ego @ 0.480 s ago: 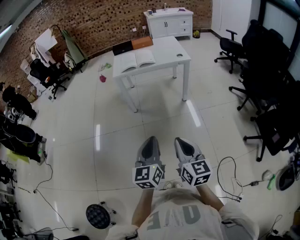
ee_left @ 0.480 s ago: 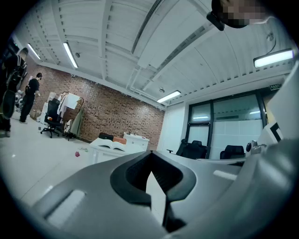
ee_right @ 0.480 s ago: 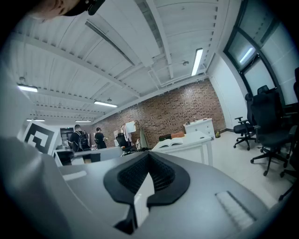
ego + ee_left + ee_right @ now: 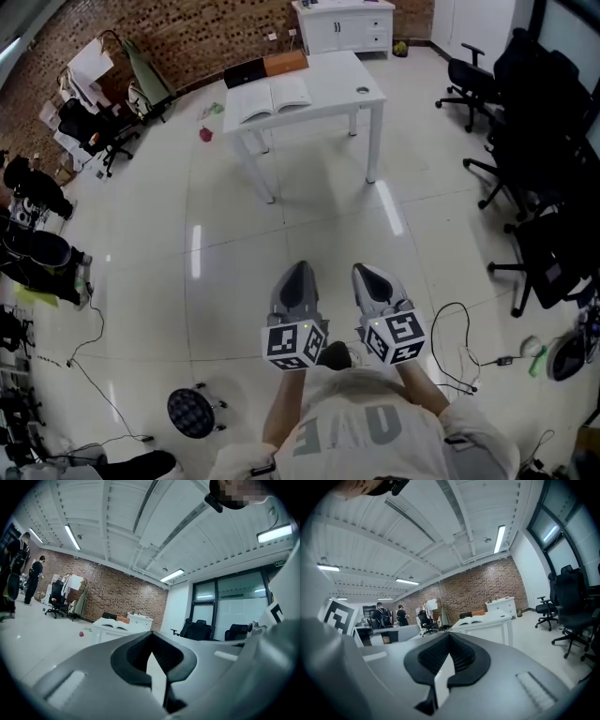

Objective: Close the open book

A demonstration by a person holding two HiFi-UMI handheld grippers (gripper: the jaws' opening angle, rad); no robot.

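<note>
An open book [image 4: 270, 96] lies flat on a white table [image 4: 361, 89] at the far side of a room, well apart from the person. Its pale pages spread in two gently arched halves with a dark crease down the middle. It sits on the left part of the tabletop, just in front of a black box [image 4: 244, 72] and a brown box [image 4: 284, 63]. The table is rectangular and smooth, on straight square legs, and stands on a glossy pale tiled floor [image 4: 234, 234] that mirrors the ceiling lights. Behind it is a rough red brick wall [image 4: 187, 37]. Near the person's chest, the left gripper [image 4: 298, 270] and right gripper [image 4: 367, 272] point side by side toward the table. Both are grey and matte, each with its jaws pressed together and nothing between them
</note>
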